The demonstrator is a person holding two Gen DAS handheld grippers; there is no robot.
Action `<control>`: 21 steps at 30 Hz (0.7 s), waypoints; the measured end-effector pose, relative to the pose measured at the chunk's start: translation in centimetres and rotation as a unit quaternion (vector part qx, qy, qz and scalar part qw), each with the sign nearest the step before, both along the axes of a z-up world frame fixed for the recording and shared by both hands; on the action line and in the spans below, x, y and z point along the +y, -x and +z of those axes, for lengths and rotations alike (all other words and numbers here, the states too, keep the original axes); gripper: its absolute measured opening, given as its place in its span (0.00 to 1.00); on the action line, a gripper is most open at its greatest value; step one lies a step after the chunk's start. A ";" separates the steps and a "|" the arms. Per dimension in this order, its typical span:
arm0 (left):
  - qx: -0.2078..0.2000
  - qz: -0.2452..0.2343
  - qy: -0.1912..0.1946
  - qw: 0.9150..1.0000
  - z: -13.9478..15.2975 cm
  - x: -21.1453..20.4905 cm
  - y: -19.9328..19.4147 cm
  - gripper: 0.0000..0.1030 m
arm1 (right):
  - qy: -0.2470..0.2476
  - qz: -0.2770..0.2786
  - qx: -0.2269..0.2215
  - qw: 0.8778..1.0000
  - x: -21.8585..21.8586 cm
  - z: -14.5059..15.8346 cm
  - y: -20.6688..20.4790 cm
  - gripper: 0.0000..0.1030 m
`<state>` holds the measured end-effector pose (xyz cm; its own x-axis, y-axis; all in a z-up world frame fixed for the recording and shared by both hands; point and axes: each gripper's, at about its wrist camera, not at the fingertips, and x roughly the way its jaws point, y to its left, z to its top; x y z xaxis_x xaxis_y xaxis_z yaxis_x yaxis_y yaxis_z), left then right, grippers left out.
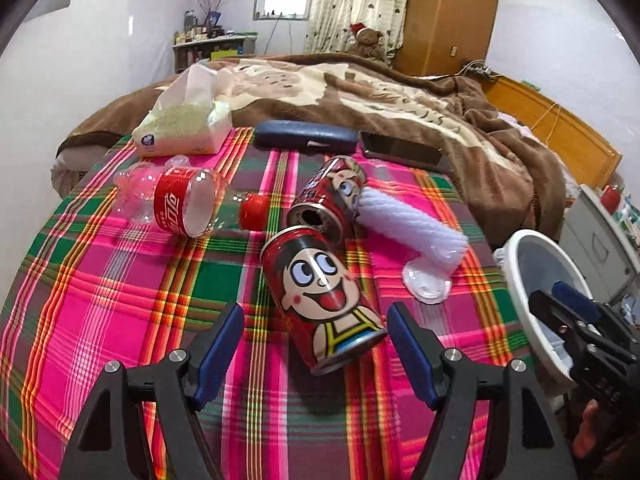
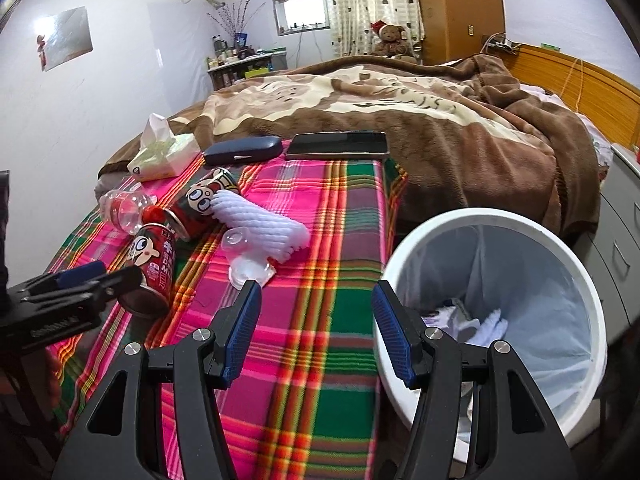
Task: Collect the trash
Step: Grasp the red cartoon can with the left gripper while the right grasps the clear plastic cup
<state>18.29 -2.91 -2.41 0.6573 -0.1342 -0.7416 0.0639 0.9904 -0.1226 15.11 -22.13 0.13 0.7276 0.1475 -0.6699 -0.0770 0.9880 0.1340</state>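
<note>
A red cartoon can [image 1: 324, 300] lies on the plaid cloth [image 1: 120, 300] between the open fingers of my left gripper [image 1: 316, 330]; it also shows in the right wrist view [image 2: 154, 262]. A second red can [image 1: 326, 198] lies behind it. A crushed cola bottle [image 1: 176, 200] with a red cap [image 1: 254, 210], a white foam sleeve [image 1: 412, 226] and a clear plastic lid [image 1: 426, 282] lie around. My right gripper [image 2: 316, 308] is open and empty beside the white trash bin [image 2: 496, 220], which holds white scraps.
A tissue pack [image 1: 188, 126], a dark glasses case [image 1: 304, 136] and a phone [image 1: 400, 148] lie at the table's far edge. A bed with a brown blanket [image 2: 440, 128] stands behind. A white cabinet [image 2: 624, 208] is to the right of the bin.
</note>
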 end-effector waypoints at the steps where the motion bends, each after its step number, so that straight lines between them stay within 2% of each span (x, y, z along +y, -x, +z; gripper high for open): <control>1: 0.001 0.000 0.004 1.000 -0.2 0.0 -0.2 0.71 | -0.001 0.001 0.000 1.000 0.1 0.0 -0.1 0.57; 12: 0.020 0.007 0.023 1.000 -1.8 1.0 -2.1 0.72 | 0.005 0.022 0.016 1.000 2.1 -0.7 -1.7 0.57; 21: 0.011 0.019 0.031 0.999 -1.6 3.3 -1.9 0.72 | 0.008 0.041 0.028 0.999 3.8 -1.2 -2.8 0.57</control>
